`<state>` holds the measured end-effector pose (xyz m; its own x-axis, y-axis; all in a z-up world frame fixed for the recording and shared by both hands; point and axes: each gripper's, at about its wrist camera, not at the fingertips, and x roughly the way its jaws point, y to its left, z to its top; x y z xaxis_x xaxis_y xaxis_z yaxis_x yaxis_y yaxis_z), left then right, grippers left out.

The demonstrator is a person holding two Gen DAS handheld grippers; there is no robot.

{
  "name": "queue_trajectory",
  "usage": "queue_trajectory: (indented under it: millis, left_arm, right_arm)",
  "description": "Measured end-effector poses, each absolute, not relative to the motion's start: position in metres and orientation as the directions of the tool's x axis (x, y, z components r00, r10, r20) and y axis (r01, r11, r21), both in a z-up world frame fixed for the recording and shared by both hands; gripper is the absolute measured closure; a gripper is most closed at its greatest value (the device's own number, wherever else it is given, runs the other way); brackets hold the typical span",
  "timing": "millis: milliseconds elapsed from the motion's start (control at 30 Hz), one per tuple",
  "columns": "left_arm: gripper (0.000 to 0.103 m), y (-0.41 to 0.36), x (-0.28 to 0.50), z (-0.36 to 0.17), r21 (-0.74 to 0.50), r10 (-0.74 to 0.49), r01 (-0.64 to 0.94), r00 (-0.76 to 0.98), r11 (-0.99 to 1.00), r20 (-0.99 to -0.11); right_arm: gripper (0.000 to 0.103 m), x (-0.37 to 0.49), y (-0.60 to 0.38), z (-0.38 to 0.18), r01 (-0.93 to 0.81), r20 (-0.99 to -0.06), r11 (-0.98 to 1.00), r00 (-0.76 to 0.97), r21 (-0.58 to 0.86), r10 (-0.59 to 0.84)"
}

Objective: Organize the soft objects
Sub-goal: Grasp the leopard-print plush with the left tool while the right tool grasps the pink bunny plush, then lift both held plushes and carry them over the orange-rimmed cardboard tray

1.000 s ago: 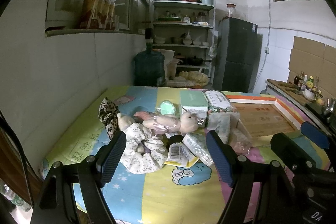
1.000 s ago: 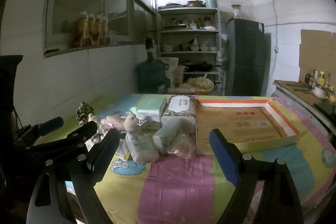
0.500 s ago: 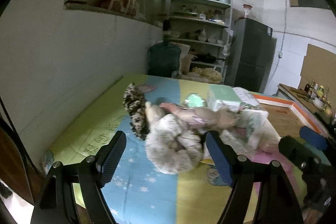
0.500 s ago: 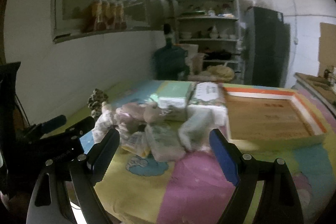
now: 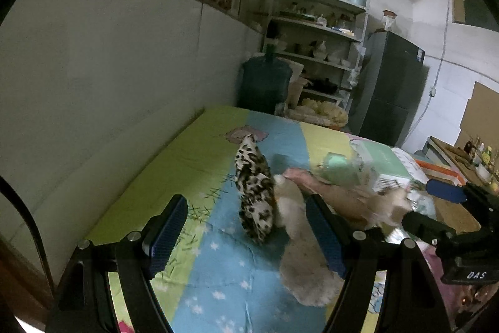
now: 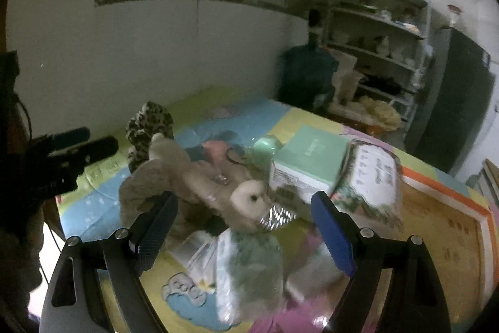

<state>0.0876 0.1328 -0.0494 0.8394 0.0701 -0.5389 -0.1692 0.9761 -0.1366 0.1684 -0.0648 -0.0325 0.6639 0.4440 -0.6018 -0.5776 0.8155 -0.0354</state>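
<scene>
Both grippers were spread wide w/ nothing between the pads. The left gripper (image 5: 246, 234) hovered over the leopard-print cloth (image 5: 254, 192), which lay on the colourful sheet (image 5: 193, 152) touching a fuzzy beige plush (image 5: 304, 258). The right gripper (image 6: 241, 228) was above the plush toy (image 6: 215, 192), next to 1 green box (image 6: 307, 159) & a clear plastic bag (image 6: 246, 264). The pile was near the cardboard tray (image 6: 443, 227).

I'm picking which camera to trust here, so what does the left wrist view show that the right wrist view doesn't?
Only the left wrist view shows the counter with bottles at far right. Only the right wrist view shows the plush toy's face, the clear plastic packs and the cartoon print. Both show the leopard-print cloth, the mint green box and open grippers.
</scene>
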Motion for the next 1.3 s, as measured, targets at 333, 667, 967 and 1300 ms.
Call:
queue_trajectory:
  millis: [333, 667, 967, 1300]
  left_arm:
    - [0.058, 0.153, 0.135, -0.075, -0.246, -0.04, -0.136, 0.8, 0.96, -0.599]
    - [0.097, 0.156, 0.136, -0.078, -0.282, -0.062, -0.122, 0.822, 0.952, -0.566]
    - [0.097, 0.149, 0.124, -0.046, -0.235, -0.014, -0.114, 0.875, 0.965, -0.484]
    - [0.097, 0.133, 0.113, -0.008, -0.194, -0.015, -0.073, 0.909, 0.978, -0.416]
  right_arm:
    - [0.023, 0.198, -0.057, -0.046, -0.662, -0.657, 0.75, 0.561, 0.01, 0.503]
    - [0.067, 0.201, -0.072, -0.046, -0.639, -0.663, 0.76, 0.518, 0.12, 0.54]
    - [0.068, 0.189, -0.084, -0.025, -0.624, -0.6, 0.77, 0.568, 0.132, 0.563]
    - [0.068, 0.173, -0.102, 0.001, -0.617, -0.526, 0.775, 0.619, 0.133, 0.583]
